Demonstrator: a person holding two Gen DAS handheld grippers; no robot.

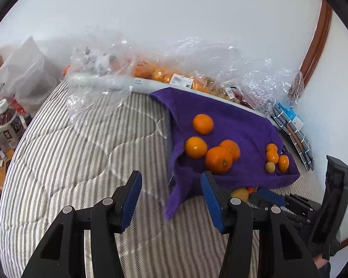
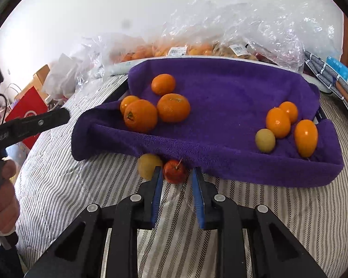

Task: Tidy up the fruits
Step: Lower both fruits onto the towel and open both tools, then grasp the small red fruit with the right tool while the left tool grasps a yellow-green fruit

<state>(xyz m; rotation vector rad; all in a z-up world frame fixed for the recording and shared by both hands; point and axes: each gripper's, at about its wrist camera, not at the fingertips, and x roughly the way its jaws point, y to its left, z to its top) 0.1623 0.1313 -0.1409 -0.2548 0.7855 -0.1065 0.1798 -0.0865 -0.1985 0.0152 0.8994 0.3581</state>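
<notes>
Right gripper [image 2: 175, 173]: jaws partly apart, holding nothing; a small red fruit [image 2: 174, 171] lies between the fingertips on the striped bedding [image 2: 58, 185], at the purple towel's [image 2: 220, 88] near edge. Yellow fruit [image 2: 148, 165] just left. Left gripper [image 1: 171, 183]: wide apart, empty, over bedding.

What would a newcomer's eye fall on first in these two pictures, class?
First, the purple towel spread on the striped bedding, with oranges grouped at its left and smaller orange fruits at its right. Next, the right gripper, open around a small red fruit beside a yellow fruit at the towel's near edge.
</notes>
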